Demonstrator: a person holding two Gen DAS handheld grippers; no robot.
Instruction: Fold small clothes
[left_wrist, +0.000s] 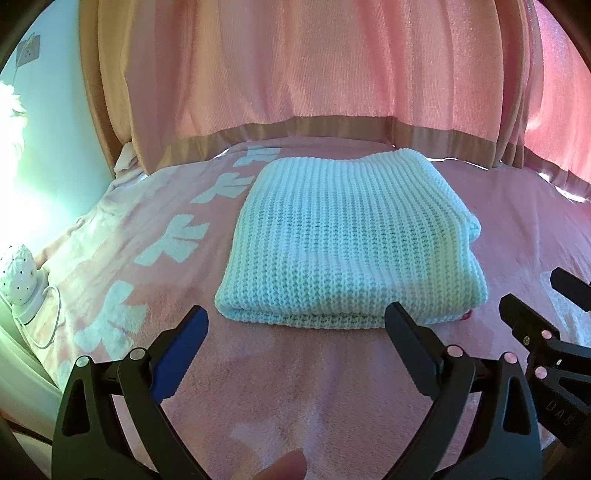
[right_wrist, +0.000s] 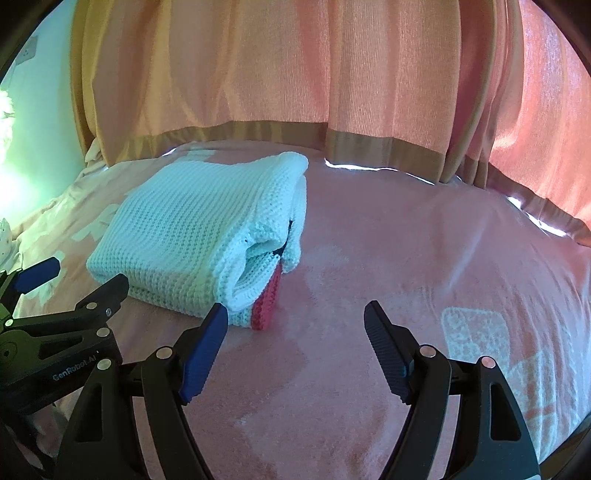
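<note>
Jaws on both grippers, left gripper (left_wrist: 295, 314) and right gripper (right_wrist: 295, 308), stand spread and empty above the bed (left_wrist: 295, 369). Straight ahead of the left jaws lies the folded sweater (left_wrist: 340, 236), its long side running crosswise; the right jaws sit off its right end, beside the red trim (right_wrist: 266, 302).

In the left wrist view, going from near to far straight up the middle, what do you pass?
Left claw with its fingers wide apart → bare pink blanket → folded white knit sweater → tan hem of the curtain → pink curtain.
</note>
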